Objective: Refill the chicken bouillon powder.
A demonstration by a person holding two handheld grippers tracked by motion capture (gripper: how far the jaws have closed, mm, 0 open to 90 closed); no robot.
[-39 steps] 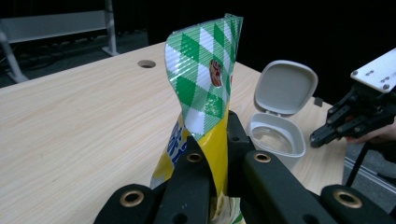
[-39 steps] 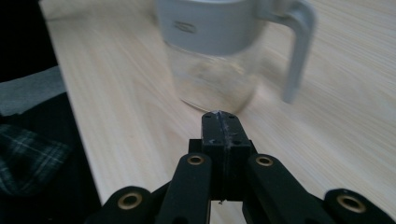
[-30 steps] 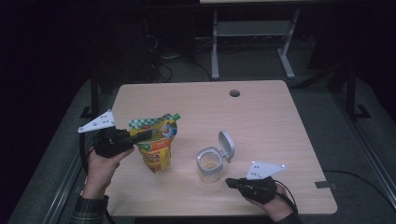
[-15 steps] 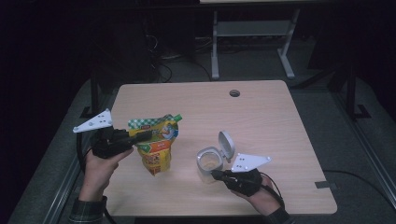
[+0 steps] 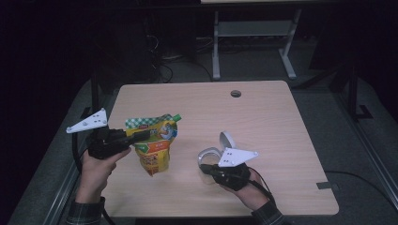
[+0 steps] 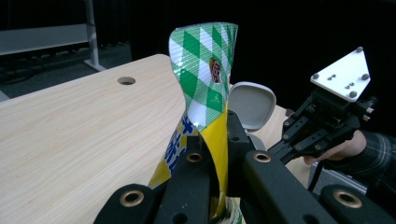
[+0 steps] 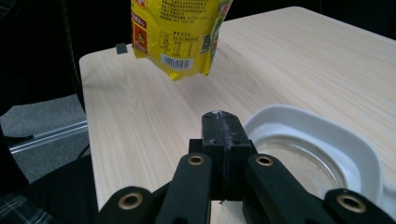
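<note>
Left gripper (image 5: 141,135) clamped on yellow-green pouch (image 5: 152,147), held above desk (image 5: 263,112), frame left-center. Right gripper (image 5: 209,168) jaws together, nothing between, at open-lidded glass jar (image 5: 211,157), lower center.

Light wooden table (image 5: 263,117), round cable hole (image 5: 235,93) near far edge. Clear container (image 5: 209,159) with open white flip lid (image 5: 227,140) stands on it, toward near side. Dark tape strip (image 5: 326,185) at near right corner.
</note>
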